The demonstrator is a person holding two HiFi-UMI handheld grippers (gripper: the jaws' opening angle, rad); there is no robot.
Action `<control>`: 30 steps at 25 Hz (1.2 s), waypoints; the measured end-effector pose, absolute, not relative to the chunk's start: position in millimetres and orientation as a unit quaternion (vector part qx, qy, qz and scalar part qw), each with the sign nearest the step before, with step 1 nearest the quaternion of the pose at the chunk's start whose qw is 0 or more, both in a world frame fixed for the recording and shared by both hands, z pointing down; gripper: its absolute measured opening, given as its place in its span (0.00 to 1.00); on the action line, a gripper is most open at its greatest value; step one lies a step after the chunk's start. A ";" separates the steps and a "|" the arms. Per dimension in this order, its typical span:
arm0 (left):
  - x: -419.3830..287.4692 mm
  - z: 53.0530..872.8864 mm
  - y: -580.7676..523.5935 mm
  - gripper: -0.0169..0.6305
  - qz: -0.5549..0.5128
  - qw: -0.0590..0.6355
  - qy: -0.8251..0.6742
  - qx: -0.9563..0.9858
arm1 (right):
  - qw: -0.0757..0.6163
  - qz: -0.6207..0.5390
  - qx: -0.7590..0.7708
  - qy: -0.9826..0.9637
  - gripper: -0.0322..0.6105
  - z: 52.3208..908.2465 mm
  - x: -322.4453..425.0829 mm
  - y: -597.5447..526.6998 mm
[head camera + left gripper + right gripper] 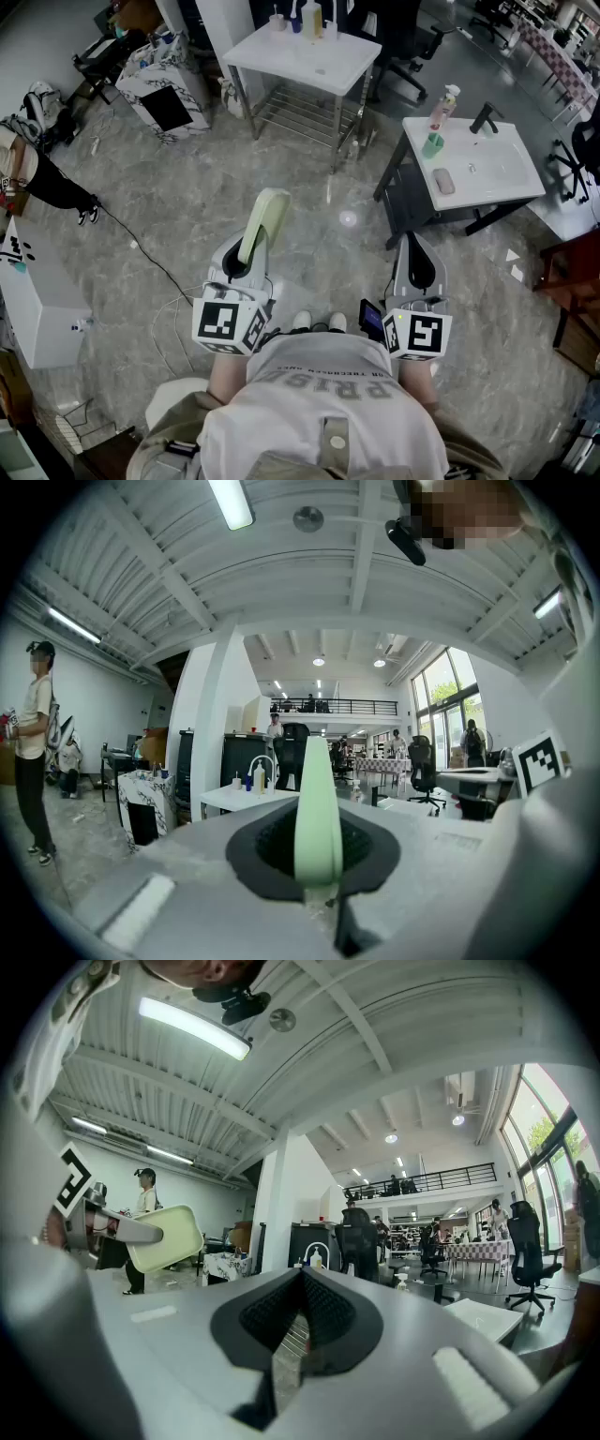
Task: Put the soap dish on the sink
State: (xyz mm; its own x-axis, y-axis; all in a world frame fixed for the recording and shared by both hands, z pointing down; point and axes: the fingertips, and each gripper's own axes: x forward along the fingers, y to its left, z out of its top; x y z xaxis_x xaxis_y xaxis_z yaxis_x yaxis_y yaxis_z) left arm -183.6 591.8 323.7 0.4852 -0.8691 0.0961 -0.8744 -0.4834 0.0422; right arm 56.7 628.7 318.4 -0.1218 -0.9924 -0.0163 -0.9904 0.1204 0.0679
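Soap dish [262, 225], pale green, is clamped edge-on in my left tool [246, 261], sticking out fwd over the floor [178, 202]. Right tool [413, 242] is closed tight w/ nothing in it. Sink [514, 190] stands well apart, ahead & to my right.

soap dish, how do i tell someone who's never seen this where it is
In the head view, look just above the person at the bottom, over the grey floor. The left tongs are shut on the soap dish, the only pale green flat tray; the right tongs are empty.
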 end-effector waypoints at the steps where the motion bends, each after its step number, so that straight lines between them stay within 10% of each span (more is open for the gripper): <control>1: -183.4 323.7 592.1 0.05 0.031 0.043 -0.506 0.861 | 0.017 -0.031 0.662 -0.748 0.05 318.4 56.6 629.1; 20: -179.5 323.9 586.5 0.05 0.031 0.042 -0.509 0.859 | -0.018 -0.002 0.659 -0.752 0.06 321.6 65.3 624.2; 24: -182.2 322.0 584.4 0.05 0.028 0.039 -0.515 0.856 | -0.035 0.002 0.647 -0.762 0.43 319.3 67.2 623.2; 30: -182.8 320.4 581.6 0.05 0.028 0.035 -0.522 0.852 | -0.042 0.007 0.644 -0.764 0.51 321.0 73.2 622.4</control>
State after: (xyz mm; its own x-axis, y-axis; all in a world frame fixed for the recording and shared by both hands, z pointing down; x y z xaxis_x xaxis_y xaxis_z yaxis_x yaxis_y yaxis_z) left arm -182.8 581.6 320.4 0.4537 -0.8871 0.0846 -0.8911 -0.4528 0.0311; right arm 73.2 622.4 321.0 -0.1671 -0.9844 -0.0545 -0.9833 0.1704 -0.0640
